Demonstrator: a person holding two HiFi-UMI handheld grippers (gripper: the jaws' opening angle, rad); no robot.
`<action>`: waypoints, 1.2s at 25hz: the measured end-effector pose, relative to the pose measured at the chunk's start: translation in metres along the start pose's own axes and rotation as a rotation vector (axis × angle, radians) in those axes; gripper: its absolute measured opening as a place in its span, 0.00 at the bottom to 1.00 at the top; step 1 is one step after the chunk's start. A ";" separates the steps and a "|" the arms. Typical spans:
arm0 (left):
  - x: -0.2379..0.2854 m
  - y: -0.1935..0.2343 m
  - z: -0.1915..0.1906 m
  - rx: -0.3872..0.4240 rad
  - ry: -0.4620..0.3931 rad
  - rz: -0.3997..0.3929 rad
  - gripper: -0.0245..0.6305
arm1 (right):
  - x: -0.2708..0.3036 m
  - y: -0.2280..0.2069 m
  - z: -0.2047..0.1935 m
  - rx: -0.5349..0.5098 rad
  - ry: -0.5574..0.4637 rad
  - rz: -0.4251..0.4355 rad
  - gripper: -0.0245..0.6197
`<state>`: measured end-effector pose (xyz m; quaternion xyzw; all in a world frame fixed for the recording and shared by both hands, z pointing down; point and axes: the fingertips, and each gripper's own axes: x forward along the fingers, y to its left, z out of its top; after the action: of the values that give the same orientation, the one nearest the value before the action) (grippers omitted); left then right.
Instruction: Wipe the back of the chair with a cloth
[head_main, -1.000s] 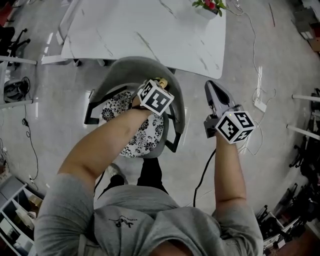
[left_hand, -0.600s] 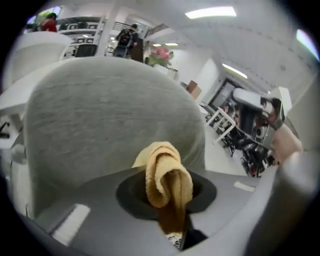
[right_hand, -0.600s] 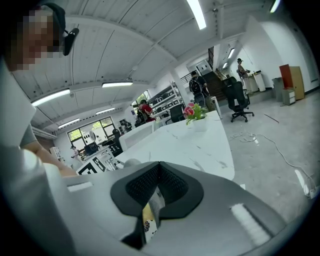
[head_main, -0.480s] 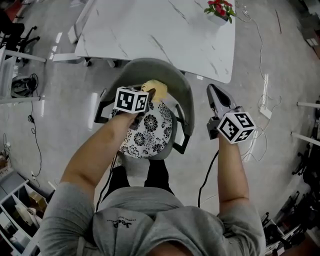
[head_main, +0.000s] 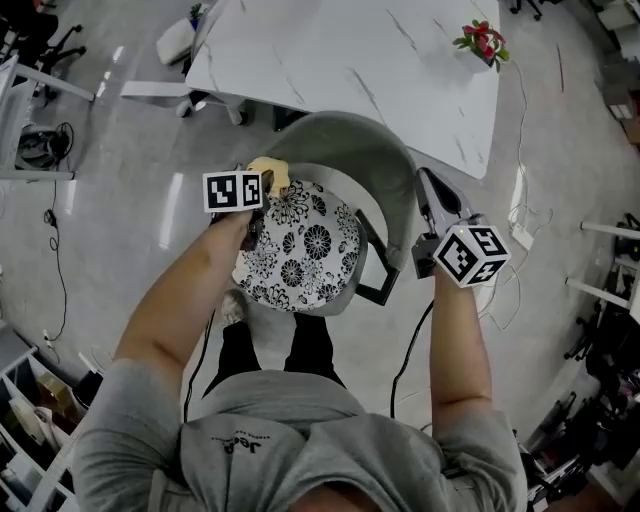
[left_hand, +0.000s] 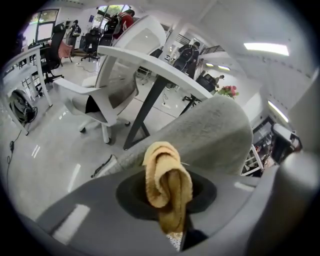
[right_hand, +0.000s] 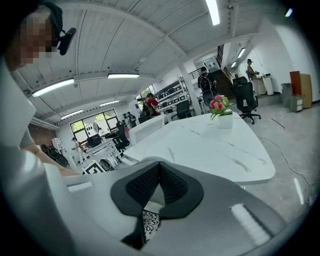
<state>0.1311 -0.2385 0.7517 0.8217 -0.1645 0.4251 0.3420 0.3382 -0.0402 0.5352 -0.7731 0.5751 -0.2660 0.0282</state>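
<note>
Cloth (left_hand: 166, 176), a yellow-tan towel bunched into a loose roll, is clamped between the jaws of the left gripper (left_hand: 169, 202) and sticks out beyond their tips. In the left gripper view it stands in front of the grey fabric backrest (left_hand: 212, 131) of the chair, at that backrest's left end. It cannot be told whether cloth and backrest touch.

From the head view, the chair (head_main: 385, 170) sits just in front of the person. Its curved grey back is on the far side, and a black-and-white floral seat cushion (head_main: 300, 248) faces up. The left gripper (head_main: 256, 190) reaches over the cushion's left edge, with the cloth (head_main: 268, 171) at its far end, by the left end of the back's rim.

The right gripper (head_main: 428, 192) is held outside the chair, just beside the right side of the back. Its own view shows the right gripper (right_hand: 159, 181) with its jaw tips closed together and nothing between them.

A white marble-patterned table (head_main: 330, 60) stands just beyond the chair. A small flower pot (head_main: 484, 43) stands near the table's far right corner.
</note>
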 end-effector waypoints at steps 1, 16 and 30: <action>0.003 0.002 0.002 0.000 0.000 0.004 0.23 | 0.001 0.004 0.000 -0.002 -0.002 0.000 0.04; 0.055 -0.040 0.035 0.150 0.033 0.037 0.23 | -0.023 -0.052 -0.008 0.027 -0.016 -0.083 0.04; 0.113 -0.186 0.012 0.577 0.155 -0.036 0.23 | -0.086 -0.126 0.011 0.046 -0.084 -0.167 0.04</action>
<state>0.3082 -0.1126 0.7599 0.8530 0.0045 0.5094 0.1132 0.4366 0.0771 0.5376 -0.8279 0.5008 -0.2478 0.0478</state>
